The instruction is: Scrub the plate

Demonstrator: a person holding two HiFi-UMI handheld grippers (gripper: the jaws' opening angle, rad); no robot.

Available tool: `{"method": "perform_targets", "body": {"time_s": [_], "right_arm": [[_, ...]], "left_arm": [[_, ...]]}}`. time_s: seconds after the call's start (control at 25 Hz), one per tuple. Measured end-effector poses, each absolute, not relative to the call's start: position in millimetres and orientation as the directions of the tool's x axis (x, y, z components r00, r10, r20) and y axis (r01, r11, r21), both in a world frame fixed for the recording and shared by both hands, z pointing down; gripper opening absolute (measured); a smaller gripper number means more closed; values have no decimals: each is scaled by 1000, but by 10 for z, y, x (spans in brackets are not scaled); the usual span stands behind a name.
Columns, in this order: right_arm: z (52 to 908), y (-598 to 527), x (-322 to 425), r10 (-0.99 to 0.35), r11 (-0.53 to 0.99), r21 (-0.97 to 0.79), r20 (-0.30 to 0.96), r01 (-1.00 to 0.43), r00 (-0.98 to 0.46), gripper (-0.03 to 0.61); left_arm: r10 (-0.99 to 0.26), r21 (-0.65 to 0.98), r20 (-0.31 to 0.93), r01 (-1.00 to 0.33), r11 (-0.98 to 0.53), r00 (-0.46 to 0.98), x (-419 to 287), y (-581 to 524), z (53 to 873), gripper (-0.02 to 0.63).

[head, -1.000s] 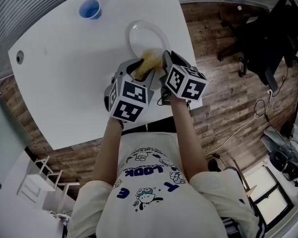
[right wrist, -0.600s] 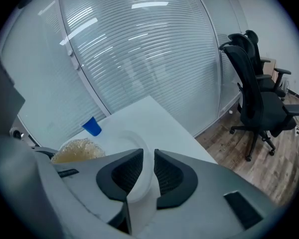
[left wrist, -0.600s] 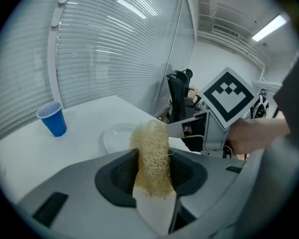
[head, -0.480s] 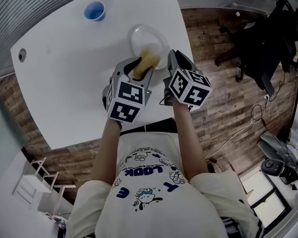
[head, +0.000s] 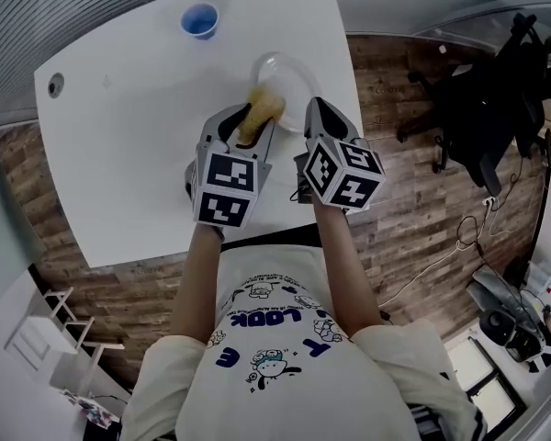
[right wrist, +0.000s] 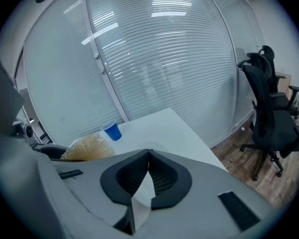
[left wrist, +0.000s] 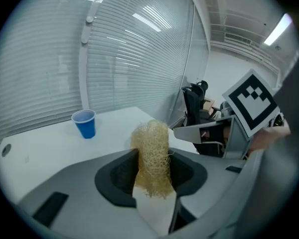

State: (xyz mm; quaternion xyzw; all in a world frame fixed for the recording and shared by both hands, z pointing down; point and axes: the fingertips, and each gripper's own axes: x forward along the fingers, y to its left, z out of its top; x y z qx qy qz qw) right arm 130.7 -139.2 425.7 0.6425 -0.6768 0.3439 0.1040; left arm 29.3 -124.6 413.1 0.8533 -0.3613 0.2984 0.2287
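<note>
A white plate [head: 294, 73] lies near the right edge of the white table [head: 129, 154]. My left gripper [head: 253, 119] is shut on a yellow fibrous scrubber [head: 263, 108], which rests on the plate's left rim. In the left gripper view the scrubber [left wrist: 152, 156] stands up between the dark pads [left wrist: 120, 172]. My right gripper [head: 310, 110] sits at the plate's near right rim. Its jaw tips meet in the right gripper view [right wrist: 148, 156], with a thin white strip of the plate between them.
A blue cup [head: 200, 20] stands at the far side of the table, also in the left gripper view [left wrist: 84, 123]. A round hole [head: 55, 84] marks the table's left corner. Black office chairs [head: 482, 108] stand on the wood floor to the right.
The scrubber has slid from the plate's near middle to its left rim with my left gripper. The right gripper has kept its place at the rim.
</note>
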Motion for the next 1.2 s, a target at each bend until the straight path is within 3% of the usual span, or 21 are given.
{"method": "perform_targets", "body": {"time_s": [0.32, 0.92, 1.2], "right_arm": [[4097, -1446, 861, -798, 59, -330, 551, -942, -243, -6], [4229, -1405, 379, -744, 164, -329, 577, -930, -336, -6], [4335, -1357, 346, -729, 163, -325, 597, -932, -336, -6]], "left_arm": [[-612, 177, 640, -865, -469, 463, -188, -1306, 4038, 181], [-643, 186, 700, -948, -258, 312, -682, -1233, 4402, 181], [-624, 181, 726, -955, -233, 290, -738, -1233, 4579, 181]]}}
